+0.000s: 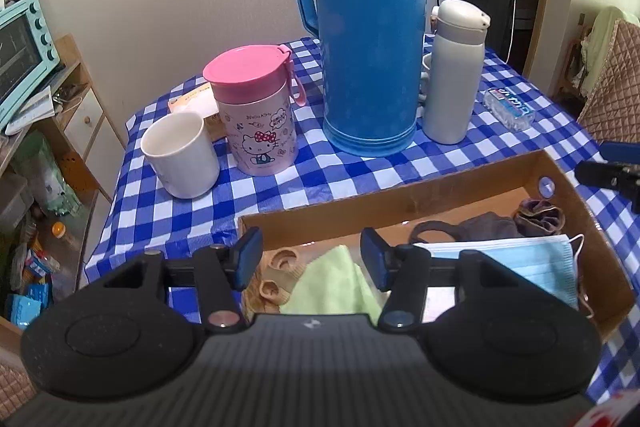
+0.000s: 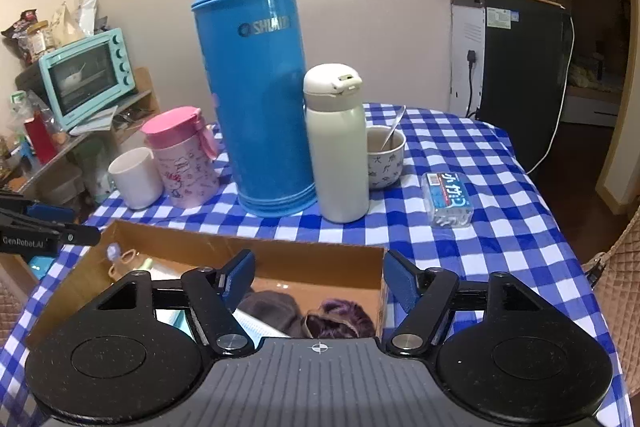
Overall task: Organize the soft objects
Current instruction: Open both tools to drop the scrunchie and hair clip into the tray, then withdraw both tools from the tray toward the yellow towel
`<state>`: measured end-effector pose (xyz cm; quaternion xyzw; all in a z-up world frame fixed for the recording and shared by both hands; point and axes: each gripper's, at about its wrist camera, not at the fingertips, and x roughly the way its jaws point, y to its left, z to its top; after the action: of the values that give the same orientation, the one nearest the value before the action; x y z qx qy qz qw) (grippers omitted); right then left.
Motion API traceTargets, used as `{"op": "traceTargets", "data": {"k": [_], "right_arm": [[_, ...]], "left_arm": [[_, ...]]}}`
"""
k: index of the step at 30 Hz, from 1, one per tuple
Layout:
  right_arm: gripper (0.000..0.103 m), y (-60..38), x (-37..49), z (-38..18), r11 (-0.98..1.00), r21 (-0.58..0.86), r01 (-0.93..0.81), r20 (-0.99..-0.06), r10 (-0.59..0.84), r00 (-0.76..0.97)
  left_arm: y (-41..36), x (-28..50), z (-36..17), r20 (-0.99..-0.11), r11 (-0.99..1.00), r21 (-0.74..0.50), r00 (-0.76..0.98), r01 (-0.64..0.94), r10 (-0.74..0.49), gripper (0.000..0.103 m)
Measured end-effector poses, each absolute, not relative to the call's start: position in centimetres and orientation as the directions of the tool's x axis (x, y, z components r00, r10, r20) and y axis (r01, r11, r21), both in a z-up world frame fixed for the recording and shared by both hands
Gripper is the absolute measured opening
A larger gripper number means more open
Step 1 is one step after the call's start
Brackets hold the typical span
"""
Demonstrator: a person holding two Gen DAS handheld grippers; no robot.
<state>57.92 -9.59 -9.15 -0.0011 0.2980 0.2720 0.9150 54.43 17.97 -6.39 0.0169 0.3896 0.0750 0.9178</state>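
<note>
Both claws are held wide and empty over the shallow brown cardboard box (image 1: pixel 460 183), lower frame: left gripper (image 1: pixel 310 259) above the light-green cloth (image 1: pixel 336 283), right gripper (image 2: pixel 318 279) above the purple knit piece (image 2: pixel 344 319), probably for picking.

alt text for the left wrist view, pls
The open left gripper hovers over a shallow brown cardboard box holding a light green cloth, a blue pleated face mask and dark fabric items. Behind it, on a blue-and-white checked tablecloth, stand a tall blue plastic thermos, a pink-lidded Hello Kitty cup and a white mug.
</note>
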Motion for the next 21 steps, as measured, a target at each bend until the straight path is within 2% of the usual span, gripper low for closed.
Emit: {"op": "traceTargets", "data": {"k": [10,21], "right_arm": [[0.073,-11.2,54.4,-8.7,0.838,0.184,-0.513,-0.577,0.515,0.634],[0.074,-13.8,49.3,-6.4,0.841,0.237,-0.485,-0.593,0.521,0.614]], "left_arm": [[16.2,51.3,-4.8,-0.717,0.991,0.056,0.687,-0.119,0.123,0.059],[14.2,46.3,-2.0,-0.699,0.993,-0.003,0.710,-0.118,0.082,0.060]]}}
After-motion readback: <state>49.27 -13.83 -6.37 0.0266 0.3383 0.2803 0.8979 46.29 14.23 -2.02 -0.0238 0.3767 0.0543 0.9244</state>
